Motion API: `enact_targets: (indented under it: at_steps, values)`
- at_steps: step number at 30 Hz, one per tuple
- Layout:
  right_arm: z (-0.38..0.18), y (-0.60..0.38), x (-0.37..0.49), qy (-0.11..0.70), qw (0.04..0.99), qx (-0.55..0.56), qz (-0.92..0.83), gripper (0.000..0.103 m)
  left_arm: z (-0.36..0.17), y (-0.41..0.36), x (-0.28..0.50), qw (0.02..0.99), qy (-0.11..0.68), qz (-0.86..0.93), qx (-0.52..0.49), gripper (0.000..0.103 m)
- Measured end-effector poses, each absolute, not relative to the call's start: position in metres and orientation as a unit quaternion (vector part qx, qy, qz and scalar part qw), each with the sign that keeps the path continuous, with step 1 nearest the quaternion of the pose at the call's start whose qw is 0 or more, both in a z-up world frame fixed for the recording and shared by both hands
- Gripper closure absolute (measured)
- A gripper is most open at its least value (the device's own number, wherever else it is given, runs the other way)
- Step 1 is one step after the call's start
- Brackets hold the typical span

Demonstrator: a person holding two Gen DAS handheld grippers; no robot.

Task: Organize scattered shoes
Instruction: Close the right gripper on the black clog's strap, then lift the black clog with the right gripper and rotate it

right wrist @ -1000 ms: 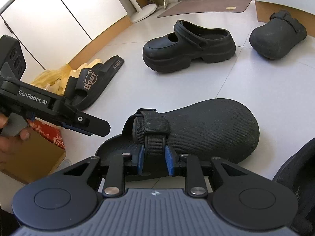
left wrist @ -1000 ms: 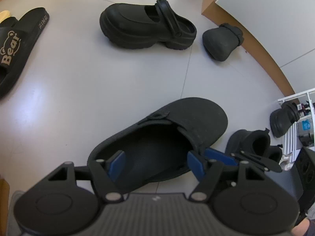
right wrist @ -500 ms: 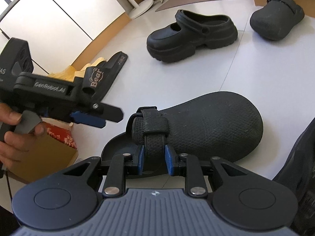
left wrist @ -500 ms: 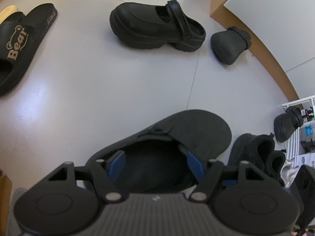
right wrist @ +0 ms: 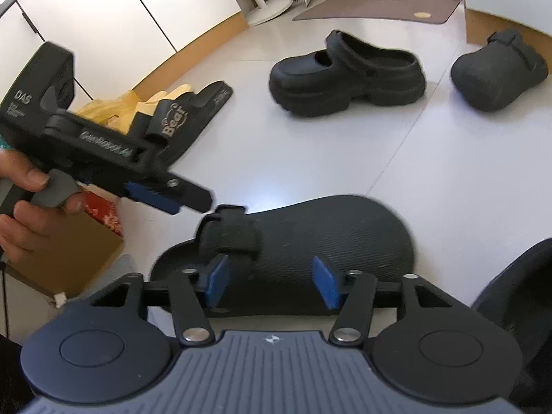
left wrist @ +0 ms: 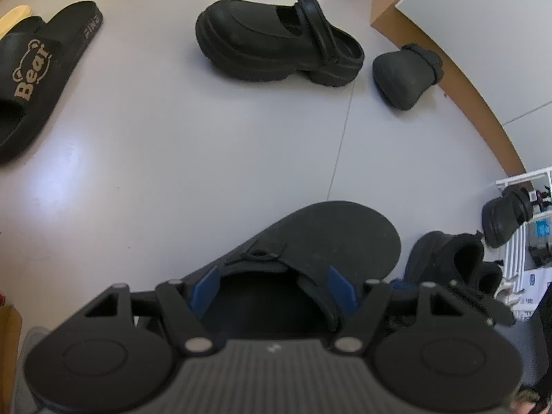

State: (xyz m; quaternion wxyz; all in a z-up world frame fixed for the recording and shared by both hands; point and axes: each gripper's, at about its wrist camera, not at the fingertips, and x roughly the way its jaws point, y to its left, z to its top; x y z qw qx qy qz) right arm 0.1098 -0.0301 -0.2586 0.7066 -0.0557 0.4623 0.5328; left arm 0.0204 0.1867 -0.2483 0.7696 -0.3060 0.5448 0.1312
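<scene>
A black textured clog (left wrist: 327, 234) (right wrist: 345, 234) lies on the pale floor just below both grippers. My right gripper (right wrist: 272, 281) hangs over its heel end. Its jaws are opening, and its blue pads stand clear on either side, just behind the heel strap (right wrist: 229, 234). My left gripper (left wrist: 272, 291) is open and hovers over the clog's foot opening. In the right wrist view, the left gripper (right wrist: 196, 203) is held in a hand, its tip close to the strap. The matching clog (left wrist: 403, 79) (right wrist: 496, 72) lies farther off by a cabinet base.
A black platform shoe (left wrist: 276, 48) (right wrist: 348, 79) stands mid-floor. A "Bear" slide (left wrist: 31, 79) (right wrist: 186, 120) lies left beside something yellow (right wrist: 114, 110). A black sneaker (left wrist: 448, 258) sits right of the clog, by a white rack (left wrist: 517, 179). A cardboard box (right wrist: 69, 252) is near left.
My right gripper's jaws were shut on the clog's heel strap; they have let go of it and spread apart. My left gripper's jaws keep the same width.
</scene>
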Motion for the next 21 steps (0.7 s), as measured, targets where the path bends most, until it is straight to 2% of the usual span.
enact_targets:
  at_steps: [7, 21]
  values:
    - [-0.261, -0.039, 0.127, 0.447, 0.72, -0.095, 0.522, 0.022, -0.25, 0.188, 0.017, 0.767, 0.55, 0.13, -0.306, 0.031]
    - [-0.271, -0.044, 0.14, 0.427, 0.747, -0.116, 0.497, 0.021, -0.26, 0.184, 0.017, 0.757, 0.563, 0.129, -0.305, 0.031]
